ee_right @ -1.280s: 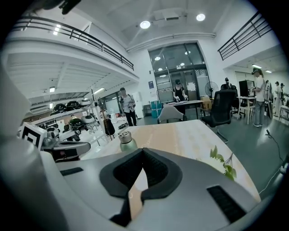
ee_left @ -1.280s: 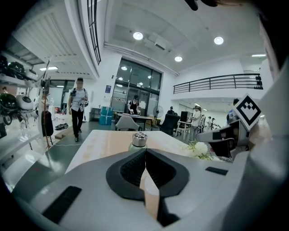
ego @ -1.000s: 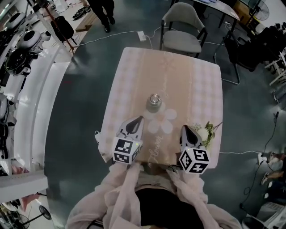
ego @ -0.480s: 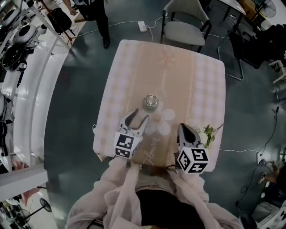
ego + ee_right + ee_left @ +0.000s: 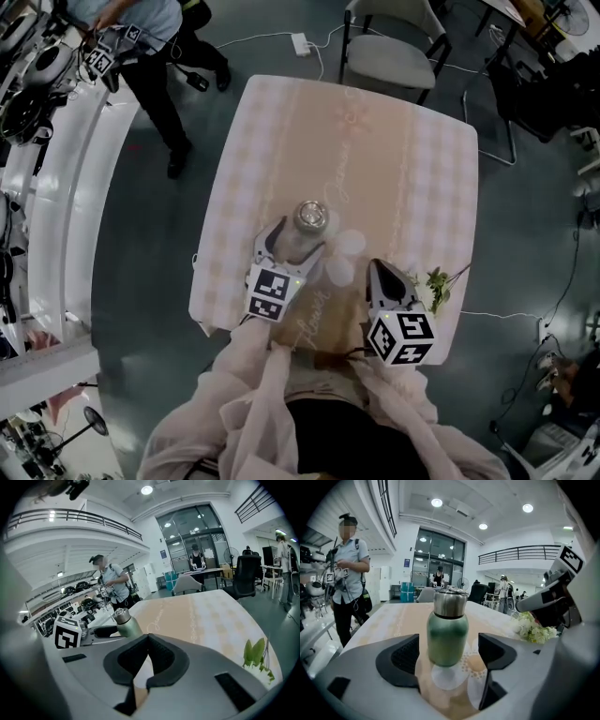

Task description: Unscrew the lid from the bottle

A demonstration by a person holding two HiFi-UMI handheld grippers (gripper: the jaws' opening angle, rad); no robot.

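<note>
A small bottle [image 5: 310,217] with a green body [image 5: 446,639] and a steel lid [image 5: 450,604] stands upright on the table's near half. My left gripper [image 5: 292,240] is open, its jaws having just been opening. The bottle stands between its two fingers [image 5: 401,660] with a gap on each side, and the pads do not touch it. My right gripper [image 5: 377,269] hovers to the bottle's right, shut with nothing in it [image 5: 147,637]. From the right gripper view the bottle [image 5: 125,624] shows at the left, beside the left gripper's marker cube [image 5: 67,636].
The table [image 5: 375,141] has a pale checked cloth with white flower shapes [image 5: 342,258] under the grippers. A sprig of white flowers [image 5: 436,281] lies at the near right edge. A chair [image 5: 389,37] stands beyond the far edge. A person [image 5: 141,42] stands on the floor at far left.
My left gripper has moved forward and down to the bottle and opened, so the bottle now sits between its jaws. The right gripper has shifted slightly. A person has walked in at the upper left.
</note>
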